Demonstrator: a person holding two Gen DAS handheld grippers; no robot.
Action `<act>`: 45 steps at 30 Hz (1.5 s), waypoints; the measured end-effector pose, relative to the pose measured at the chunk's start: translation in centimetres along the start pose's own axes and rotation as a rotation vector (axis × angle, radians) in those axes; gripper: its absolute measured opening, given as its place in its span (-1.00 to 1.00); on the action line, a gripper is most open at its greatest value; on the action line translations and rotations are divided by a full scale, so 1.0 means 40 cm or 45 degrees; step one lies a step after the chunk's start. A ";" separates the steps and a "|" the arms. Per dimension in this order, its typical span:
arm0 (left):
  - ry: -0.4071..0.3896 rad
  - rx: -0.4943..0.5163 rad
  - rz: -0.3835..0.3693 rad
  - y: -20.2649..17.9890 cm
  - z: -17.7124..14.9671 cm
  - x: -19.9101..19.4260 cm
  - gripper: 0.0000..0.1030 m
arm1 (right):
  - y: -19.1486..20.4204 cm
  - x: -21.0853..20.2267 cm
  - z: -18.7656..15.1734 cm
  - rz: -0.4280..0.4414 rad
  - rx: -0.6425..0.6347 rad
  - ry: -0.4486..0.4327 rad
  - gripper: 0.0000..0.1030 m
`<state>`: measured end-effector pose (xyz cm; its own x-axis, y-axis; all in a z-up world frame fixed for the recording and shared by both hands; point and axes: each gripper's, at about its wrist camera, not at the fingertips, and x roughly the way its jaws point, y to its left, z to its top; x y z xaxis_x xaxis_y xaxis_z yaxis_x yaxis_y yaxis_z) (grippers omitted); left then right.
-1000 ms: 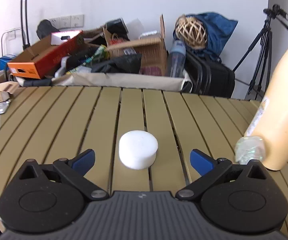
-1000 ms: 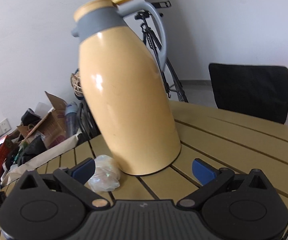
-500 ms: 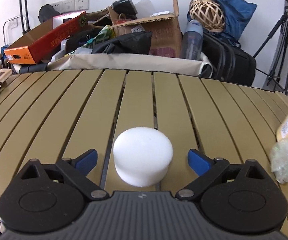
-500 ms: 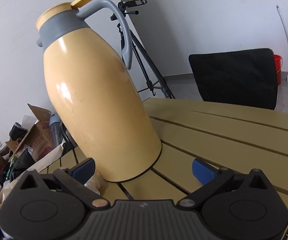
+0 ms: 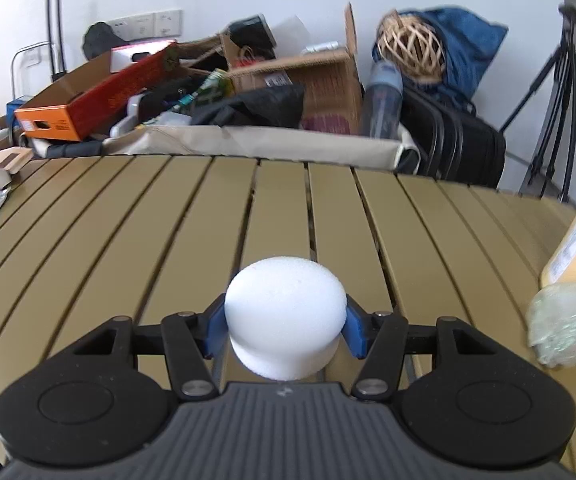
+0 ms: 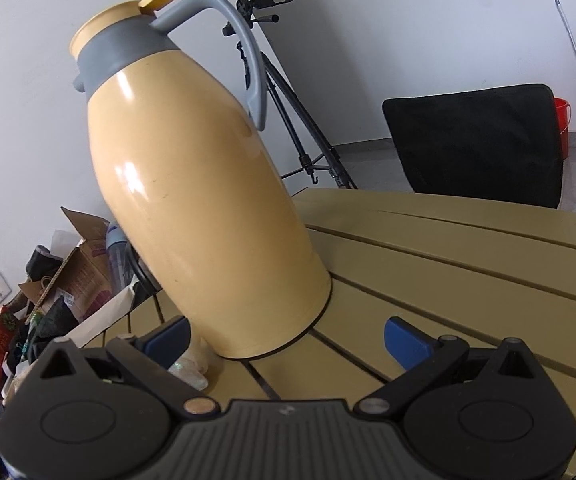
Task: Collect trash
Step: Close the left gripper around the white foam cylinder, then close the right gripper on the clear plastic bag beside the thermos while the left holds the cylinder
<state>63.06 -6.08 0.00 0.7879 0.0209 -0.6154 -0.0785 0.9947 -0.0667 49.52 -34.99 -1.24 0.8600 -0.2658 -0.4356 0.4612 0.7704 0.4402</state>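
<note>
Left gripper (image 5: 285, 326) pinches white foam puck (image 5: 285, 312) mid-tabletop (image 5: 127, 240), sides squeezed for lift. Right gripper (image 6: 288, 336) spread, facing jug (image 6: 203, 200); crumpled plastic (image 6: 191, 372) at jug base.

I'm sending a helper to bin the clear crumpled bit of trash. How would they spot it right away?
Find the tall yellow thermos jug on the slatted table. At its base lies the crumpled clear plastic wad, touching the jug. Unlike the solid white foam puck, it is see-through and wrinkled.
</note>
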 end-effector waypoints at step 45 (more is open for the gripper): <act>-0.221 -0.263 0.038 0.415 -0.110 -0.336 0.12 | 0.278 0.163 -0.056 0.015 -0.311 0.178 0.87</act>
<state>48.48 9.71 3.69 0.8750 0.0846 -0.4767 -0.2120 0.9521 -0.2202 59.76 -26.88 -0.94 0.8186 -0.1862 -0.5434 0.3701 0.8945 0.2509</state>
